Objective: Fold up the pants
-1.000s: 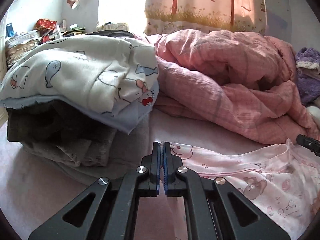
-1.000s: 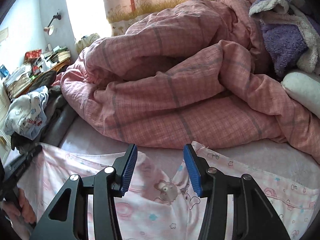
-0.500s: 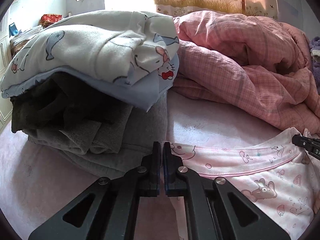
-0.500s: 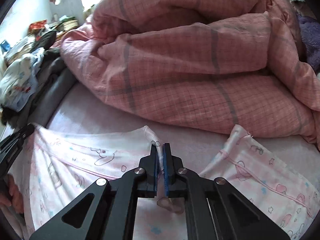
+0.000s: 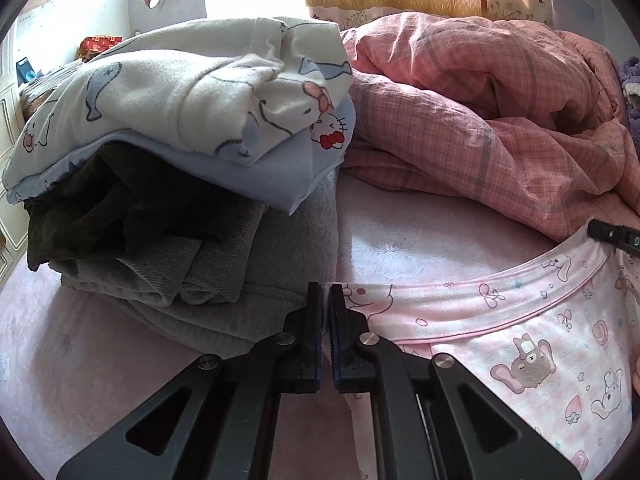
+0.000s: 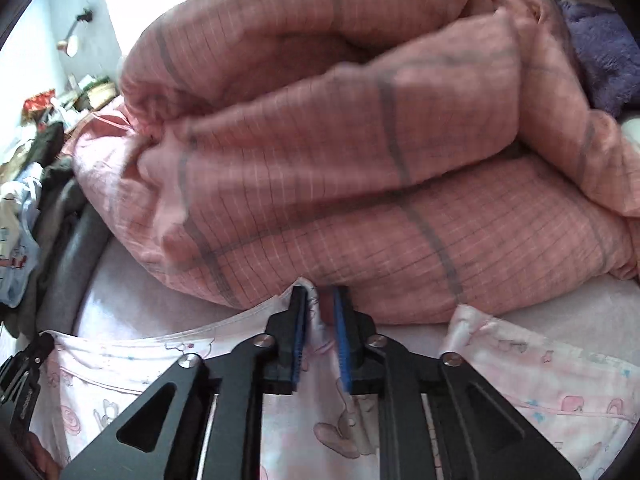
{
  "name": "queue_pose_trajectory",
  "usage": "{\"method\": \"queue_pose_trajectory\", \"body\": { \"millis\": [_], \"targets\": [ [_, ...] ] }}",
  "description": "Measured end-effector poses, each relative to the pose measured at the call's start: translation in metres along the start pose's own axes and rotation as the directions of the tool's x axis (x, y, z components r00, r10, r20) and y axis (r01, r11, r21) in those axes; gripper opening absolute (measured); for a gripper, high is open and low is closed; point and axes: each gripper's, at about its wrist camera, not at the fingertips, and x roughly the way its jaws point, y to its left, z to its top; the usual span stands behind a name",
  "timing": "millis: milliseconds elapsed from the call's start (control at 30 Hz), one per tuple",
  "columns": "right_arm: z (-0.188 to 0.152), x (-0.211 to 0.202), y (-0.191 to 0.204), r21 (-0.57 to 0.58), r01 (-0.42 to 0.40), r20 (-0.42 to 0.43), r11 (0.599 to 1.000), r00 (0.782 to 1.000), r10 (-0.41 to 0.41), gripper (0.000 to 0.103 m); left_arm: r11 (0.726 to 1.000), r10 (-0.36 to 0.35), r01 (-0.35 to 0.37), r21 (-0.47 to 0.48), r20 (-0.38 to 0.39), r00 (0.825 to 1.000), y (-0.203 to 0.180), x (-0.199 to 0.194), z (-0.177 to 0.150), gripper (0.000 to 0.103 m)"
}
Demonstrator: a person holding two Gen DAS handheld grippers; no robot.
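The pants (image 5: 520, 340) are pale pink with cartoon prints and lie on the pink bed sheet. My left gripper (image 5: 326, 300) is shut on the left end of their waistband. In the right wrist view the pants (image 6: 120, 372) spread below my right gripper (image 6: 320, 308), whose jaws stand slightly apart with a fold of the pink fabric between them, close against the quilt. The right gripper's tip (image 5: 612, 234) shows at the far right of the left wrist view, at the other end of the waistband. The left gripper's tip (image 6: 24, 364) shows at the left edge of the right wrist view.
A stack of folded clothes (image 5: 180, 184), white cartoon print on top and grey and dark below, sits just left of the pants. A bunched pink checked quilt (image 5: 500, 120) fills the back of the bed (image 6: 360, 160). A purple plush blanket (image 6: 600, 52) lies at the far right.
The right gripper, shut on the fabric half a second ago, now has its jaws slightly apart and has moved forward up against the quilt. The left gripper stays shut on the waistband, nearer the clothes stack.
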Motion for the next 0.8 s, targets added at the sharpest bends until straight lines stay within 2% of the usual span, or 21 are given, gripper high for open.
{"method": "queue_pose_trajectory", "body": {
  "millis": [33,67,167,233,267,333,367,400,467,533,600,700,733,800],
  "targets": [
    [0.0,-0.011,-0.002,-0.003,0.001,0.042,1.0,0.999,-0.001,0.049,1.0,0.0,0.0,-0.001,0.0,1.0,0.0,0.001,0.0,0.005],
    [0.001,-0.021,-0.004,-0.004,0.002,0.082,1.0,0.997,-0.001,0.058,1.0,-0.001,0.001,-0.001,0.0,1.0,0.0,0.002,0.0,0.005],
    [0.001,-0.043,-0.012,0.019,-0.046,0.152,0.999,0.987,0.043,0.06,1.0,0.001,-0.001,-0.002,0.002,1.0,0.0,0.001,-0.001,0.005],
    [0.003,-0.047,-0.02,0.042,-0.091,0.146,0.995,0.986,0.084,0.06,1.0,0.006,-0.006,0.003,0.003,1.0,0.0,0.001,-0.001,0.005],
    [0.005,-0.045,-0.022,0.041,-0.093,0.105,0.995,0.99,0.089,0.059,1.0,0.009,-0.009,0.006,0.004,1.0,0.0,0.001,-0.002,0.005],
    [0.005,-0.032,-0.021,0.0,-0.085,-0.032,0.996,0.996,0.085,0.029,1.0,0.013,-0.013,0.009,0.005,1.0,0.0,0.0,-0.002,0.005],
    [0.002,-0.026,-0.018,-0.029,-0.087,-0.076,0.996,0.994,0.084,0.026,1.0,0.014,-0.014,0.009,0.005,1.0,0.0,0.0,-0.002,0.005],
    [0.0,-0.021,-0.015,-0.052,-0.084,-0.085,0.995,0.993,0.079,0.023,1.0,0.014,-0.014,0.009,0.005,1.0,0.0,-0.001,-0.002,0.005],
    [-0.005,-0.002,-0.008,-0.09,-0.028,-0.118,0.996,0.993,0.017,0.012,1.0,0.014,-0.014,0.009,0.005,1.0,0.0,-0.001,-0.002,0.005],
    [-0.015,0.01,-0.003,-0.103,-0.01,-0.148,0.995,0.989,-0.006,0.006,1.0,0.014,-0.014,0.01,0.004,1.0,0.0,-0.001,-0.002,0.005],
    [-0.016,0.01,0.004,-0.128,0.032,-0.088,0.991,0.995,-0.043,0.004,1.0,0.012,-0.012,0.008,0.005,1.0,0.0,-0.001,-0.002,0.005],
    [-0.013,-0.015,0.008,-0.115,0.03,0.064,0.993,0.998,-0.023,0.003,1.0,0.007,-0.007,0.002,0.003,1.0,0.001,-0.001,-0.003,0.005],
    [-0.012,-0.02,0.008,-0.108,0.036,0.09,0.993,0.996,-0.026,0.002,1.0,0.007,-0.007,0.002,0.003,1.0,0.001,-0.001,-0.003,0.005],
    [-0.01,-0.015,0.004,-0.09,0.044,0.061,0.995,0.997,-0.039,0.002,1.0,0.011,-0.011,0.004,0.004,1.0,0.001,-0.001,-0.003,0.005]
  ]
}}
